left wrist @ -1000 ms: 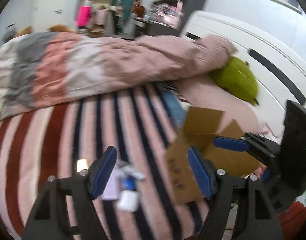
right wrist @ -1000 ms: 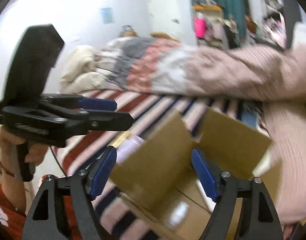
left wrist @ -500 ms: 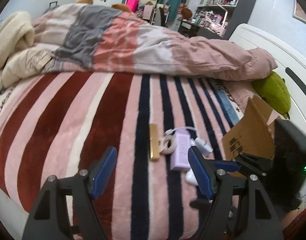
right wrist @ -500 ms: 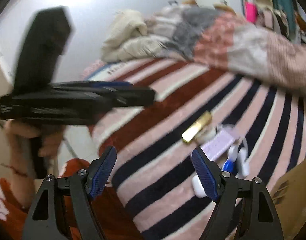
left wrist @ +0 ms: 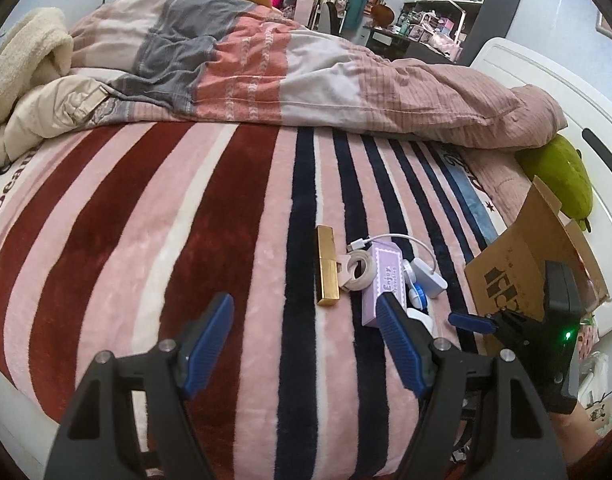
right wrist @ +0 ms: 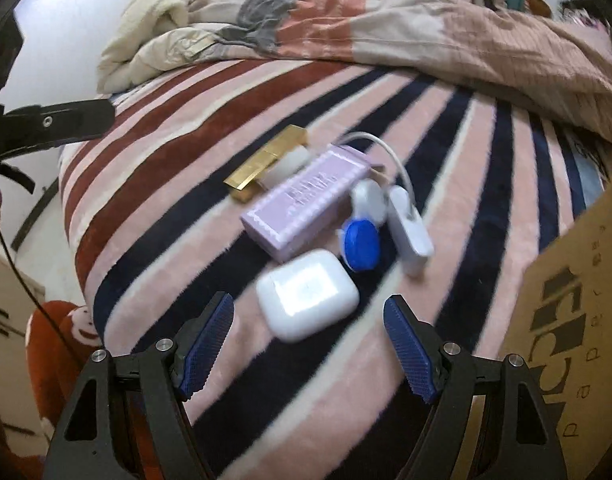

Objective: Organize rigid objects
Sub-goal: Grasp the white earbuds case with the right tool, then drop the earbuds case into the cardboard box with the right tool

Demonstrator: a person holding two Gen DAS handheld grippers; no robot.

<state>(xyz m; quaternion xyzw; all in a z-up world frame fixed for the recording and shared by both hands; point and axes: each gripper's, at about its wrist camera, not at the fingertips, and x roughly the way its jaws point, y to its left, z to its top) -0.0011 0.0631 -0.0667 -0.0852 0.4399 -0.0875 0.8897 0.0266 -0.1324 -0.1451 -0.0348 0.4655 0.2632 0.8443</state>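
Bedding fills both views: a fuzzy blanket with pink, dark red and navy stripes [left wrist: 154,240] is spread flat, and a rumpled pink, grey and cream quilt [left wrist: 266,64] is heaped along its far side. A brown cardboard box with black print [left wrist: 518,264] stands open at the right edge of the bed, near a small pile of things.

The pile sits on the navy stripes. The biggest piece is a long lilac box with a scalloped label [right wrist: 302,200]. A shiny gold bar-shaped case [left wrist: 326,270] lies just left of it, and a roll of white tape [left wrist: 358,270] sits between the two, touching both. A white cable with a small white plug block [right wrist: 408,220] curls round the far end of the lilac box. A glossy white rounded earbud case [right wrist: 306,294] lies nearest, with a little round blue cap [right wrist: 360,244] just behind it.

The right gripper [right wrist: 308,348] has its blue pads spread wide with nothing in them — the white case lies just ahead of the gap, a bit left of the middle, not touched. The left gripper [left wrist: 304,344] is spread wide too and holds nothing; its right pad covers the near end of the lilac box, and the gold case lies ahead of the gap.
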